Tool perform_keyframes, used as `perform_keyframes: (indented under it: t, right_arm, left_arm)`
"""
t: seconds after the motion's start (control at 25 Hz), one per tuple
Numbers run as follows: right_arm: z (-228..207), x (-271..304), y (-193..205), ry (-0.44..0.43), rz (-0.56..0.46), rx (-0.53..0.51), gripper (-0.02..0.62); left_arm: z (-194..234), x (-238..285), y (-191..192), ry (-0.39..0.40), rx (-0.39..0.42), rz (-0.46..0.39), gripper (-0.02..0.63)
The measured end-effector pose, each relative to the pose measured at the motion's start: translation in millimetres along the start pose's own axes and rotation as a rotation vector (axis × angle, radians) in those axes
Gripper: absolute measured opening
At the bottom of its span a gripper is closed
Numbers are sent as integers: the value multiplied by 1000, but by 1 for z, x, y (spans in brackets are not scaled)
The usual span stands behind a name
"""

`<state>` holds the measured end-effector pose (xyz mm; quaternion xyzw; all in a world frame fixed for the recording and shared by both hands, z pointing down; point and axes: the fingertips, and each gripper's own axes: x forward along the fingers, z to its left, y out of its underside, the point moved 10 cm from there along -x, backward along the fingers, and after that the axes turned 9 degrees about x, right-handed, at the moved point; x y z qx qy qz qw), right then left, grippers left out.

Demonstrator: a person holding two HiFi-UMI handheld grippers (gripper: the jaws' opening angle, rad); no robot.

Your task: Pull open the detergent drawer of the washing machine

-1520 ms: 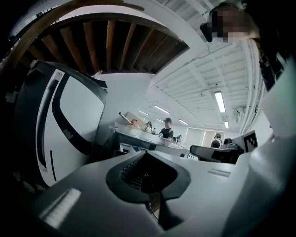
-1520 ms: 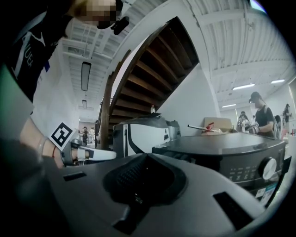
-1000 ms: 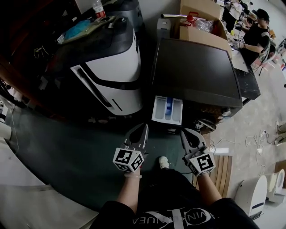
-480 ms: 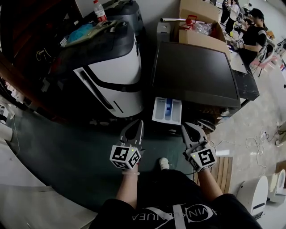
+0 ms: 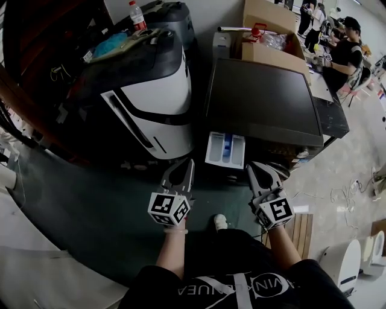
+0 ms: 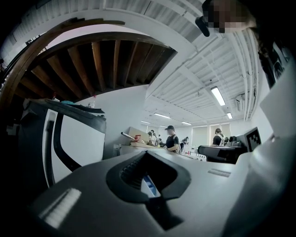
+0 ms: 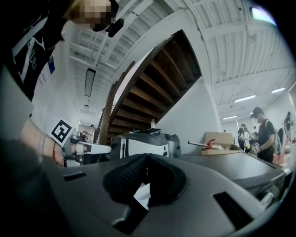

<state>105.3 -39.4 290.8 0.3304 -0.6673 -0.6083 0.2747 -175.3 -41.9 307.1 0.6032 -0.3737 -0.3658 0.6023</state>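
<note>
The washing machine (image 5: 265, 99) has a dark flat top. Its white detergent drawer (image 5: 226, 149) with a blue insert stands pulled out from the front. My left gripper (image 5: 189, 162) hovers just short of the drawer's left corner, jaws together and empty. My right gripper (image 5: 254, 165) is at the drawer's right, also closed on nothing. In the left gripper view the left gripper (image 6: 144, 152) has its tips touching, and a sliver of the blue insert (image 6: 149, 185) shows through the gap behind them. The right gripper view shows the right gripper (image 7: 147, 155) with its tips meeting too.
A large white and black appliance (image 5: 151, 90) stands left of the washer, with a bottle (image 5: 137, 15) behind it. Behind the washer is a cardboard box (image 5: 271, 42). People (image 5: 350, 48) work at desks at the far right. Cables (image 5: 338, 193) and a wooden pallet (image 5: 301, 229) lie on the floor.
Both grippers have risen a little in front of the drawer. The drawer stays pulled out and both pairs of jaws stay closed.
</note>
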Motion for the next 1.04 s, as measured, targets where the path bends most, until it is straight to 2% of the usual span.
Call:
perform_keyframes:
  t: [0.28, 0.8, 1.04]
  right_arm:
    - [-2, 4, -3, -4, -5, -21, 12]
    - [-1, 4, 3, -2, 0, -2, 12]
    - [-2, 5, 3, 27, 10, 30, 12]
  left_arm:
    - [3, -1, -7, -24, 29, -13, 9]
    - [3, -9, -11, -96, 147, -23, 9]
    - [4, -10, -11, -122, 185, -23, 9]
